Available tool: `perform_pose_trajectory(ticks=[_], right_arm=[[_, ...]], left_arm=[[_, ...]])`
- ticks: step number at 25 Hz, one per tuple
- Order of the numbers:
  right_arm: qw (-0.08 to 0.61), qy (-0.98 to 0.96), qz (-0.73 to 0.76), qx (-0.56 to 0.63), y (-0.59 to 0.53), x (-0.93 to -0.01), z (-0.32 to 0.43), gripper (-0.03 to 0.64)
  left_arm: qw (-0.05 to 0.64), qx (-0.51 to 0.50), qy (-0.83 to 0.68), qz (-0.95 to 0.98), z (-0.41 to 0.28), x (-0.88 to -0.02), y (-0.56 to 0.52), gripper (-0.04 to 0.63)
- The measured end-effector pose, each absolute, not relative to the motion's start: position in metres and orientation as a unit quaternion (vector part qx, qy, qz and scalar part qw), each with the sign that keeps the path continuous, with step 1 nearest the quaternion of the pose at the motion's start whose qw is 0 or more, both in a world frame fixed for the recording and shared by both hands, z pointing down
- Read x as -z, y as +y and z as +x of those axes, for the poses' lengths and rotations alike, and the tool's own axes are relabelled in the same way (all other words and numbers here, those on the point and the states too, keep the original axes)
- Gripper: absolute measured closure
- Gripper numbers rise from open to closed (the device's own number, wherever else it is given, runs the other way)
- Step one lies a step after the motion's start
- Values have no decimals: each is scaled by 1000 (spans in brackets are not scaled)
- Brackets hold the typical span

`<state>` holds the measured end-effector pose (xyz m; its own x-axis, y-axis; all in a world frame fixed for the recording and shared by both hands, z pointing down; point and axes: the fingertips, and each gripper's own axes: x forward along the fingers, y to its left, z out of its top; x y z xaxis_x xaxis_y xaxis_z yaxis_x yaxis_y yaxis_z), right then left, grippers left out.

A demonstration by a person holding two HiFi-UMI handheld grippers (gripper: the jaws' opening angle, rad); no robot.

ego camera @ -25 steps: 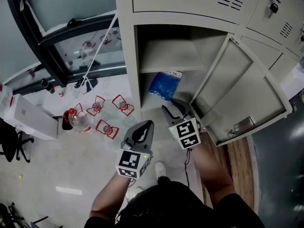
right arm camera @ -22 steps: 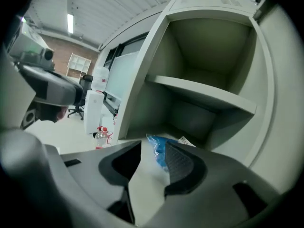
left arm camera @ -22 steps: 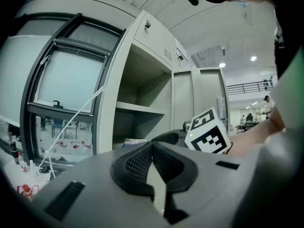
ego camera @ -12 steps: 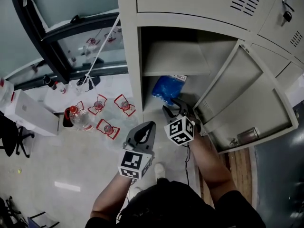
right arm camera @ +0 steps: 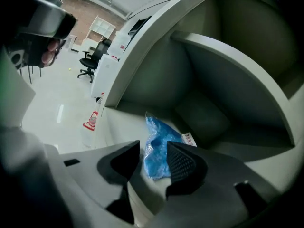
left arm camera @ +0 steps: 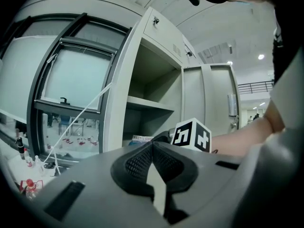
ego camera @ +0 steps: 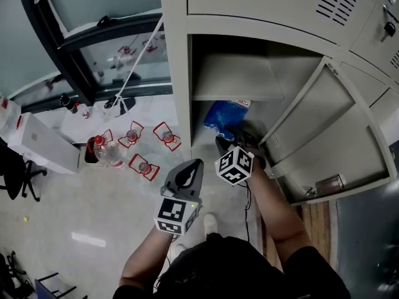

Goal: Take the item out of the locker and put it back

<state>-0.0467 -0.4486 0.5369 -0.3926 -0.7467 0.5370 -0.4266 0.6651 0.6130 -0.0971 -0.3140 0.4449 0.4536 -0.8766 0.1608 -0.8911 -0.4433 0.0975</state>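
Observation:
A crumpled blue plastic bag [ego camera: 224, 117] with a white label lies on the floor of the open locker's lower compartment, under the shelf [ego camera: 237, 80]. In the right gripper view the blue bag [right arm camera: 159, 144] sits just beyond the jaw tips. My right gripper [ego camera: 234, 139] reaches into that compartment right at the bag's near edge. Its jaws have just been opening and stand wide [right arm camera: 153, 156], with the pads clear of the bag. My left gripper [ego camera: 192, 167] hangs outside the locker, lower left of the right one. Its pads [left arm camera: 142, 161] meet with nothing between them.
The locker door [ego camera: 330, 136] stands swung out to the right, close to my right forearm. The locker's left wall [ego camera: 181, 104] is beside the bag. On the floor to the left lie several red-and-white items [ego camera: 140, 166], a bottle [ego camera: 103, 154] and a white box [ego camera: 37, 145].
My right gripper has moved forward and down into the lower compartment, rolling as it went, and now sits at the blue bag. The left gripper has stayed about where it was.

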Motion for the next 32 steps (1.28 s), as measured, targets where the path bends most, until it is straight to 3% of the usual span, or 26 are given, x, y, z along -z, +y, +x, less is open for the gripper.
perform_pose_trajectory(ticks=[6,10,23,32], right_arm=[[437,-798,370,188,-454,-547,-44,547],[439,-795,376,183,-453,-549,-44,581],[391,-814,410,127,-424,-535,-46,594],[316,-837,443,67,-375,-504,-43,595]], left_arm=[[89,-48,-520,848,-99,-449,-315,591],[88,-45,-521,848,-102,-449,-314,591],[86,-46,-520,848,-118,-441,-285,591],[81,-52,-505,858,-121,-433,-243,591]])
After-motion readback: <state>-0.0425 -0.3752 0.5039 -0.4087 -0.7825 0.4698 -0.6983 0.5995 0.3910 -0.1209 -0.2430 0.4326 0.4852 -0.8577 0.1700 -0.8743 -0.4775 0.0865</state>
